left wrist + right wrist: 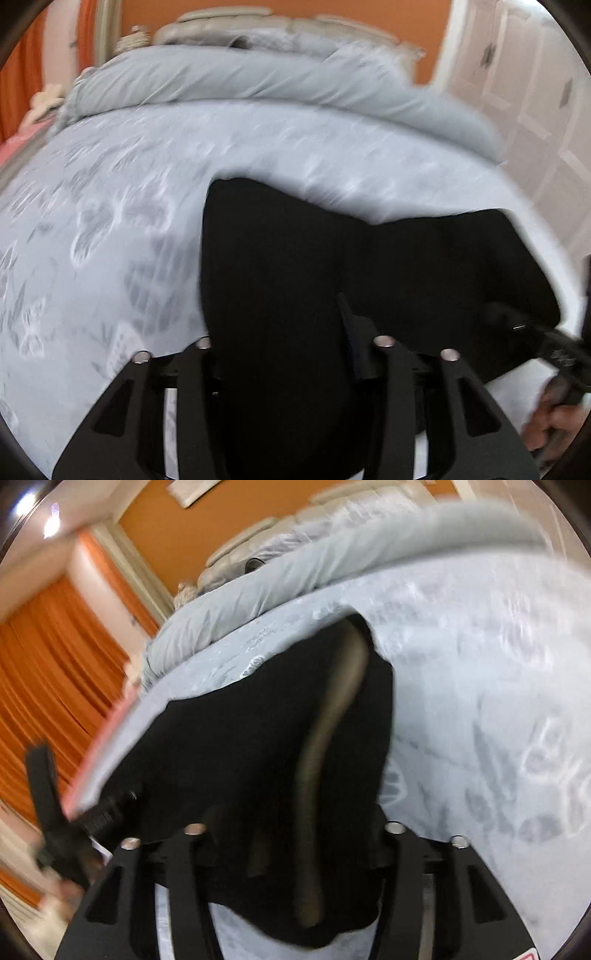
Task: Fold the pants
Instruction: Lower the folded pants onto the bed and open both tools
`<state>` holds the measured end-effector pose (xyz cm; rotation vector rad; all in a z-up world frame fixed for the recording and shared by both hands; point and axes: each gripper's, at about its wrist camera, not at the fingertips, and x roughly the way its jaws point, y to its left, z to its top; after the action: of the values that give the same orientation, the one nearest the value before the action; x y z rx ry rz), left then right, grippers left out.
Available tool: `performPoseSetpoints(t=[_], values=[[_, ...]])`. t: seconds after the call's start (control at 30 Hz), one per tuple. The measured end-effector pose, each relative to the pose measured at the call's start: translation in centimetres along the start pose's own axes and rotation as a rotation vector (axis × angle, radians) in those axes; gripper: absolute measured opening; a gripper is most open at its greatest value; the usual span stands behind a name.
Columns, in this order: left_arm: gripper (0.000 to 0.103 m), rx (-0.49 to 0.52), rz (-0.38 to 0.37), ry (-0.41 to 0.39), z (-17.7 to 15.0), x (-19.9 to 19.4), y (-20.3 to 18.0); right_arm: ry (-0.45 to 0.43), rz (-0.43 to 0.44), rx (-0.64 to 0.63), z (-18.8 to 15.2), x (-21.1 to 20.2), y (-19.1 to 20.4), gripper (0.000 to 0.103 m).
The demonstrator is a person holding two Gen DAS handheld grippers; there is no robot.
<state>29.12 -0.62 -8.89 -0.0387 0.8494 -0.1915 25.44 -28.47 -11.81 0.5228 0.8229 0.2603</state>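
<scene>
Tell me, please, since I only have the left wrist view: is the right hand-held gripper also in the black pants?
Observer: Yes, the black pants drape over the right hand-held gripper, hiding its fingertips.
Operator: Does that view show anything on the fabric I can't see?
Observer: A pale brownish stripe runs lengthwise down the pants.
Operator: And is my left hand-held gripper visible from there?
Observer: Yes, blurred, at the left edge, in front of orange curtains.
</scene>
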Motion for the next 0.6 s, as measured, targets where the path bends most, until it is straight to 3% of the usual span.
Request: performPoseSetpoints(t=[0.03, 0.1, 0.4, 0.43, 0.47, 0.53, 0.6], values=[[0.059, 0.009, 0.009, -0.049, -0.9, 0.1, 0.2, -0.001, -0.01, -0.012, 0.1, 0.0, 0.1, 0.059], [0.061, 0.033, 0.03, -0.076, -1.4, -0.2, 0.0, 0.0, -0.041, -0.042, -0.3, 0.0, 0.8, 0.06], [0.063, -0.005, 0.062, -0.015, -0.7, -0.4, 0.0, 0.03, -0.053, -0.027, -0.2, -0.1, 1.6, 0.057], [0.064, -0.008, 0.068, -0.011, -0.7, -0.4, 0.0, 0.029, -0.049, -0.024, -0.2, 0.0, 1.6, 0.055], [0.065, -0.008, 0.075, -0.009, -0.6, -0.3, 0.0, 0.021, -0.042, -0.033, -0.3, -0.2, 1.7, 0.045], [0.068, -0.01, 0.088, -0.009, -0.6, -0.3, -0.1, 0.024, -0.022, -0.041, -0.2, -0.5, 1.9, 0.036], [0.065, -0.004, 0.093, -0.017, -0.6, -0.4, -0.3, 0.024, 0.009, -0.029, 0.1, -1.6, 2.5, 0.033]])
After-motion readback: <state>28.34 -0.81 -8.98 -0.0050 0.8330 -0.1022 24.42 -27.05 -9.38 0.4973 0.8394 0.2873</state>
